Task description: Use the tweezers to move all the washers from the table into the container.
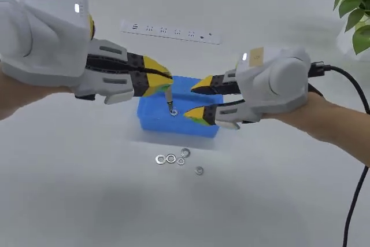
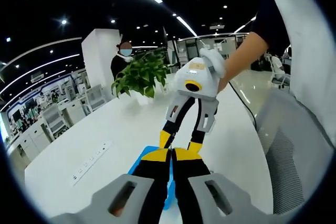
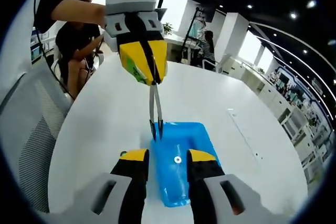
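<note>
My left claw [image 1: 166, 79] pinches thin metal tweezers [image 1: 170, 101], mid-frame above blue plastic container [image 1: 151, 113] for drop; right claw [image 1: 192, 102] wide.

The head view looks forward and down from above at the white worktop [image 1: 75, 195], near enough that the left tool [image 1: 166, 80], the right tool [image 1: 192, 101] and the blue container [image 1: 151, 117] take up its middle. The camera on the left tool rides low and looks along its own jaws straight at the right tool, while the camera on the right tool faces the opposite way, tilted down. All three share the container and the worktop around it.
</note>
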